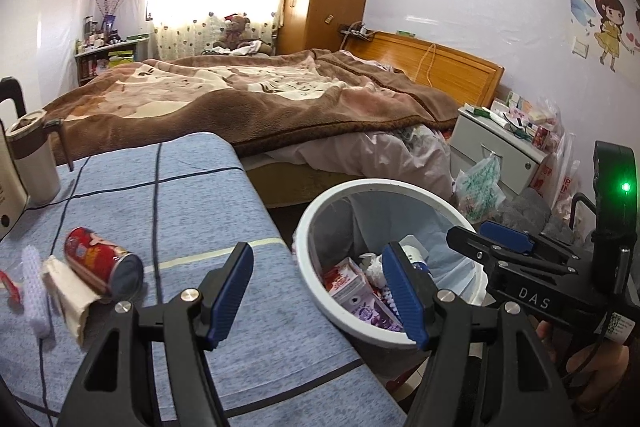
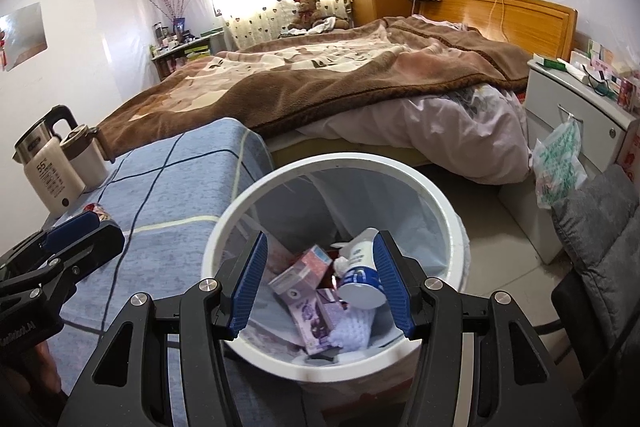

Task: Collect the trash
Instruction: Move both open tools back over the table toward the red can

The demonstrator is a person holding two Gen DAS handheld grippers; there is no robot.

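Observation:
A white bin point(image 1: 316, 211) with a clear liner stands on the floor against the blue-covered table point(image 1: 200, 195). Inside lie pink and purple cartons point(image 2: 316, 311), a white and blue cup point(image 2: 360, 277) and crumpled paper. On the table lie a red can point(image 1: 100, 263) on its side, a folded tissue point(image 1: 68, 291) and a white bristly strip point(image 1: 34, 279). My left gripper point(image 1: 318, 295) is open and empty, straddling the table edge and the bin rim. Over the bin my right gripper point(image 2: 320, 285) hangs open, holding nothing. Each gripper shows in the other's view, the right gripper point(image 1: 472, 233) and the left gripper point(image 2: 100, 227).
A kettle point(image 2: 44, 167) and a lidded mug point(image 2: 86, 159) stand at the table's far left. A bed with a brown blanket point(image 2: 320, 79) lies behind. To the right are a white nightstand point(image 2: 572, 115), a hanging plastic bag point(image 2: 560, 163) and a grey cushion point(image 2: 600, 227).

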